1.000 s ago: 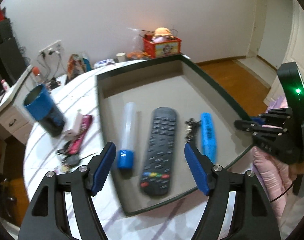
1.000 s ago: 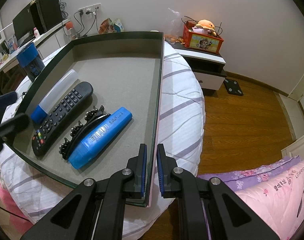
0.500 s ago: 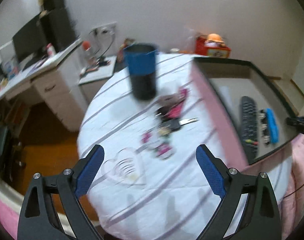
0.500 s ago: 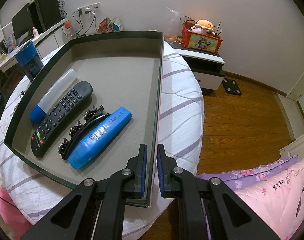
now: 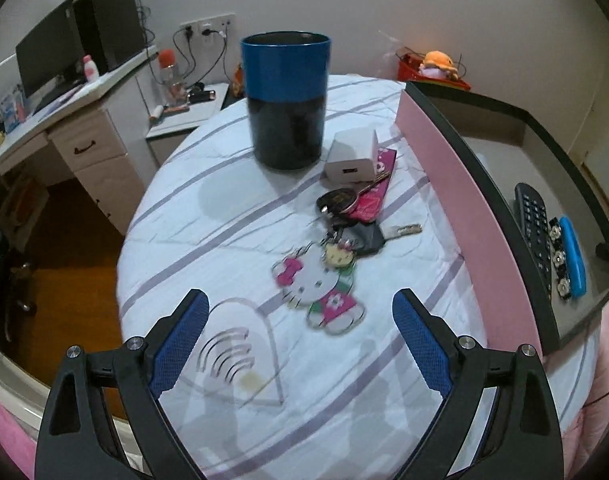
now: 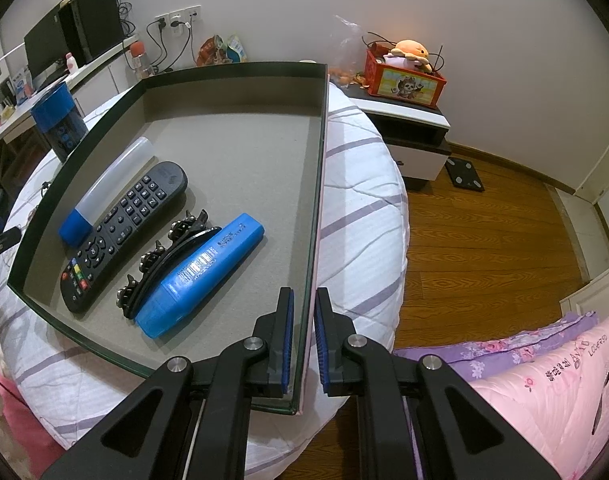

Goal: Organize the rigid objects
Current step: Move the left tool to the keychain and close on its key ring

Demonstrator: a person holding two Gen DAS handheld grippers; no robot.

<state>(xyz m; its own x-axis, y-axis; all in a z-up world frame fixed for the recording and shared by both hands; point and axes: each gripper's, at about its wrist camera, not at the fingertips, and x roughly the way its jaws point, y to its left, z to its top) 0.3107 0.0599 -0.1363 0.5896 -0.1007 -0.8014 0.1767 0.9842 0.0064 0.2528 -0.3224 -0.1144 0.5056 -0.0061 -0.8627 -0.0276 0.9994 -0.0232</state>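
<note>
My right gripper [image 6: 303, 304] is shut on the right wall of the tray [image 6: 320, 168], a grey-lined box with a dark rim. In the tray lie a clear tube with a blue cap [image 6: 104, 196], a black remote [image 6: 124, 232], a black hair clip [image 6: 164, 258] and a blue case [image 6: 202, 276]. My left gripper [image 5: 298, 334] is open and empty above the striped table [image 5: 208, 216]. In front of it lie a Hello Kitty keyring [image 5: 320, 284], a bunch of keys [image 5: 356, 232], a white charger [image 5: 352, 158], a pink packet [image 5: 374, 192] and a blue-and-black cup [image 5: 286, 100].
A clear heart-shaped acrylic piece [image 5: 240, 356] lies between the left fingers. The tray's pink outer wall [image 5: 464, 216] stands at the right of the left wrist view. A desk [image 5: 64, 120] stands left of the table. A nightstand with a red box [image 6: 404, 80] and wooden floor are on the right.
My left gripper has swung left, from over the tray to over the loose items on the table, and has come closer to them. The right gripper has stayed clamped on the tray wall.
</note>
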